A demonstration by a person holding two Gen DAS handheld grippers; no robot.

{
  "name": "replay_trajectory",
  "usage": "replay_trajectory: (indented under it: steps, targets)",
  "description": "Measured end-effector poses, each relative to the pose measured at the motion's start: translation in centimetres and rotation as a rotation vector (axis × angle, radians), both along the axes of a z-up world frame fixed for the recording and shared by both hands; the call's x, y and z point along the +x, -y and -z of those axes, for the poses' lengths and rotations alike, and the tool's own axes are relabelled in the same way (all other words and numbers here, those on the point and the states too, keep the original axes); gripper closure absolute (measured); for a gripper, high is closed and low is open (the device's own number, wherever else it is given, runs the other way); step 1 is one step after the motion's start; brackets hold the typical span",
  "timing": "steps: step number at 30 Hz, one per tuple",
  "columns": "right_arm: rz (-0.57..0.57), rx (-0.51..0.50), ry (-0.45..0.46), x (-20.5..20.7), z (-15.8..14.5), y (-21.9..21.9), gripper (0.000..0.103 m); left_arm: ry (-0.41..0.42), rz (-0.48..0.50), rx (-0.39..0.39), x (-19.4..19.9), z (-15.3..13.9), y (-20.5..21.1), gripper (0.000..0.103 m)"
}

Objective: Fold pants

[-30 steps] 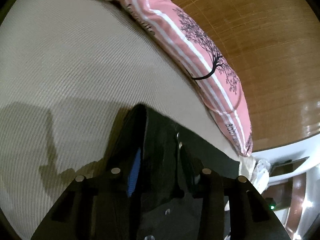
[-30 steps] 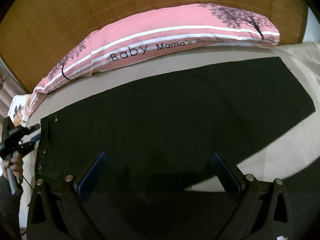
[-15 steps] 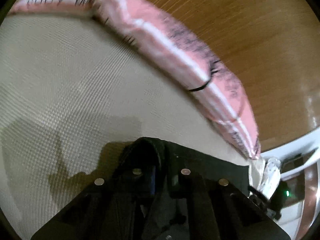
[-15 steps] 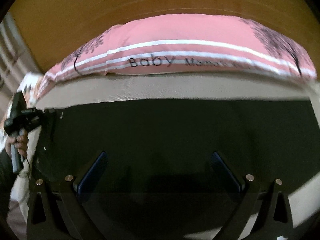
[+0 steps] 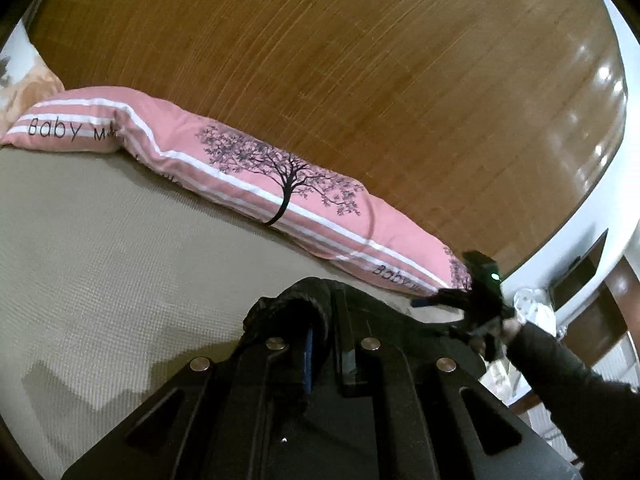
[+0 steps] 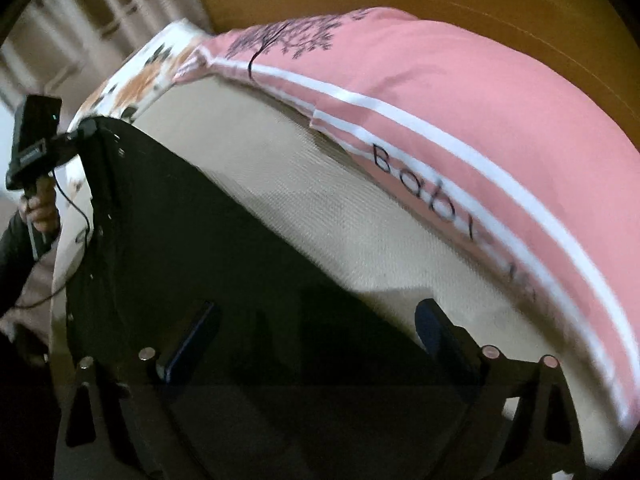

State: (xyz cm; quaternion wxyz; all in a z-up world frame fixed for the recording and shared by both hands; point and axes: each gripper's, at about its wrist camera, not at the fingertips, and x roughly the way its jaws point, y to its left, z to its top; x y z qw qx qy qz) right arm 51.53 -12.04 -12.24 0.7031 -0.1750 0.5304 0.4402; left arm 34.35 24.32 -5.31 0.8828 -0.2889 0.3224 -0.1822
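Note:
Black pants [image 6: 208, 248] lie spread on a beige bed sheet [image 6: 304, 184]. My left gripper [image 5: 326, 320] is shut on a bunched corner of the pants [image 5: 292, 304] and lifts it off the sheet. It also shows in the right wrist view [image 6: 86, 128], pinching the waistband corner at far left. My right gripper [image 6: 316, 324] is open and empty, its jaws wide apart just above the pants. It shows in the left wrist view [image 5: 424, 303] at the right, over the far edge of the pants.
A long pink pillow [image 5: 256, 176] with tree prints and "Baby" lettering lies along the wooden headboard [image 5: 360, 80]. It shows in the right wrist view [image 6: 460, 112] too. A floral pillow [image 6: 136, 84] sits at the bed's far corner.
My left gripper closed on the pants corner and lifted it. My right gripper swung right and tilted, staying open over the pants.

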Motion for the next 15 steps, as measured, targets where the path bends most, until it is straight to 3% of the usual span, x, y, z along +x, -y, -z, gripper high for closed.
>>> replay_trajectory:
  steps: [1, 5, 9, 15]
  targets:
    - [-0.026, -0.001, -0.019, 0.7, 0.3, -0.5, 0.015, 0.005, 0.001, -0.01, -0.2, 0.0, -0.1, 0.096]
    - [-0.113, -0.009, -0.129, 2.2, 2.2, -1.4, 0.022, 0.005, -0.007, -0.011, -0.4, -0.2, -0.1, 0.096]
    - [-0.17, -0.019, -0.194, 2.1, 3.5, -0.7, 0.041, -0.017, -0.012, -0.011, -0.3, 0.0, -0.4, 0.096]
    - [-0.147, -0.075, -0.162, 1.2, 3.4, 2.5, 0.073, -0.039, -0.017, 0.024, 0.3, 0.3, -0.4, 0.096]
